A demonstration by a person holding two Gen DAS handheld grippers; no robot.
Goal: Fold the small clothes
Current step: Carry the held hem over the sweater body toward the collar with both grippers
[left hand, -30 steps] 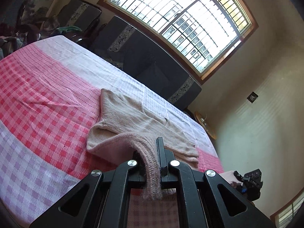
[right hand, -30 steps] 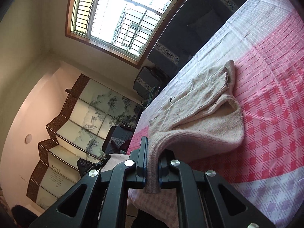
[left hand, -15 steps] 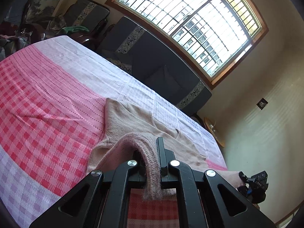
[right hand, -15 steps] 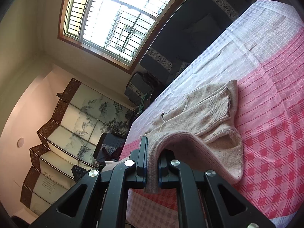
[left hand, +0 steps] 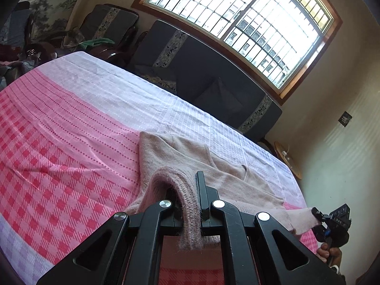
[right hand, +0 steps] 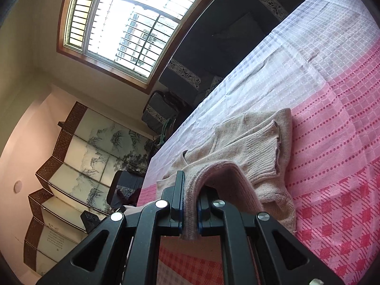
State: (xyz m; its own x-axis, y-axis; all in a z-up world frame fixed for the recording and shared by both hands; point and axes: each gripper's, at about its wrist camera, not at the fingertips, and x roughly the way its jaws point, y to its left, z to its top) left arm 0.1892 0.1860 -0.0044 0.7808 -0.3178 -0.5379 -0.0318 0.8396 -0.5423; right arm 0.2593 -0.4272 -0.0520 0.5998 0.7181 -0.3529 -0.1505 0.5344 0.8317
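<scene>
A small beige-pink knitted sweater [left hand: 190, 156] lies on a bed with a pink, red and lilac checked cover [left hand: 71, 123]. My left gripper [left hand: 188, 204] is shut on the ribbed bottom hem at one corner, lifted off the bed. My right gripper [right hand: 190, 204] is shut on the hem at the other corner; the sweater [right hand: 256, 142] shows here with a sleeve cuff folded over the body. The right gripper also shows in the left wrist view [left hand: 332, 223], with the hem stretched between the two.
A dark sofa [left hand: 209, 76] stands behind the bed under a large barred window [left hand: 237, 19]. A painted folding screen [right hand: 78, 156] and dark chairs [right hand: 161, 111] stand at the left side. A small round wooden table [left hand: 287, 159] sits by the wall.
Both grippers have carried the hem forward over the sweater toward its neckline; the lower half now folds over the body and less of the sweater lies flat.
</scene>
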